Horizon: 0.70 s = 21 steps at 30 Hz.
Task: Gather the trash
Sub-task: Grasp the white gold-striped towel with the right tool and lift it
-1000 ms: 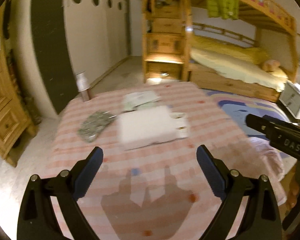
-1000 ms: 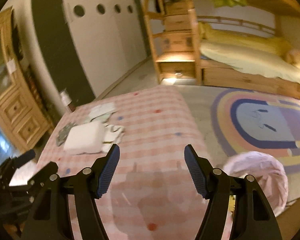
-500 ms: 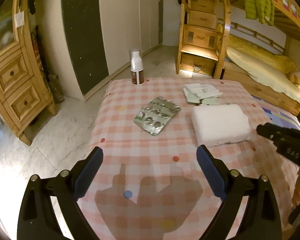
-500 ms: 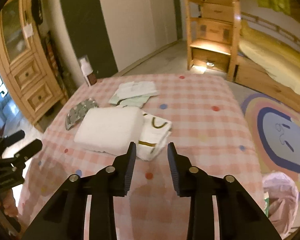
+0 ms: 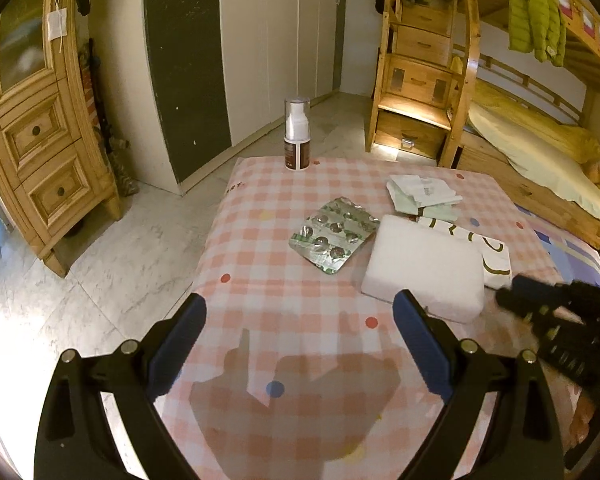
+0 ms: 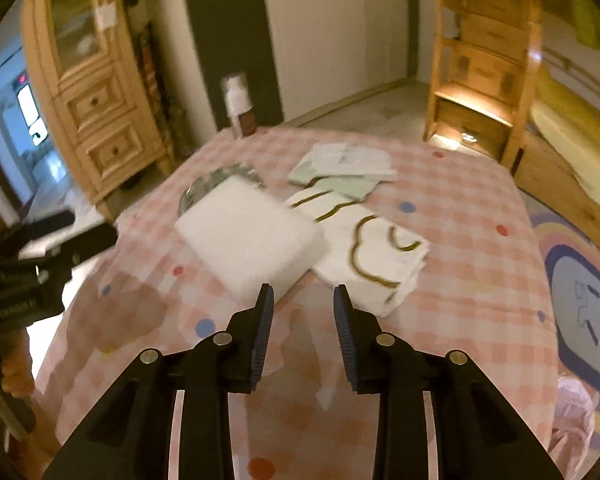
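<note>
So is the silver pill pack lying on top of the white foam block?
No, the silver foil pill pack lies flat on the checked cloth beside the white foam block.

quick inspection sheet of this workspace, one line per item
surface: table under a pink checked cloth with coloured dots
job's things: blister pack, white foam block, printed napkin partly under the block, folded papers
clutter: pump bottle upright at the far edge
grippers: left gripper open wide, empty; right gripper jaws just closed partway, a gap left, nothing between them
cables: nothing seen
surroundings: bunk bed, wooden cabinet, pink bag on the floor
</note>
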{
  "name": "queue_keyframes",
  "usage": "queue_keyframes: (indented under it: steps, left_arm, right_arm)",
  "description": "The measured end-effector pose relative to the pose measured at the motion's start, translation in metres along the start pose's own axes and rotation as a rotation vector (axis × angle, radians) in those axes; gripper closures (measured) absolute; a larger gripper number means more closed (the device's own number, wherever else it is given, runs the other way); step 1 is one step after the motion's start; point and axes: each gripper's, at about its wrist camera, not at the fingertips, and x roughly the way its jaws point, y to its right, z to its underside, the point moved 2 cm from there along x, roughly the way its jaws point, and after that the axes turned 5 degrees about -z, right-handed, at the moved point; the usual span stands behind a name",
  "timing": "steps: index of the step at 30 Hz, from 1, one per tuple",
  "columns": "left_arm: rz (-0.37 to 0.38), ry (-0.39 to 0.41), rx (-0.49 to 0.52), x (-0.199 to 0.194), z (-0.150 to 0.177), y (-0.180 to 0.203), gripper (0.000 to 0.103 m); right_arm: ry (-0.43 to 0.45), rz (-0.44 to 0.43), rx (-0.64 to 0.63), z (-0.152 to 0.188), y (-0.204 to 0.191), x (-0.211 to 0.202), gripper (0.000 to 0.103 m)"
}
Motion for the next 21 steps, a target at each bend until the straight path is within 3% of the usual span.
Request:
queue_keyframes:
  steps: [10, 16, 21]
  left_arm:
    - [-0.014, -0.032, 0.021, 0.011, 0.001, 0.004, 0.012]
    - [-0.034, -0.028, 0.022, 0.017, -0.008, 0.001, 0.012]
    - [-0.044, -0.025, 0.011, 0.021, -0.013, -0.001, 0.012]
  right_arm:
    - [0.043, 0.022, 0.033, -0.033, 0.019, 0.017, 0.08]
    - [0.007, 0.024, 0.028, -0.047, 0.031, 0.043, 0.08]
    - [-0.058, -0.044, -0.013, -0.041, 0.028, 0.054, 0.08]
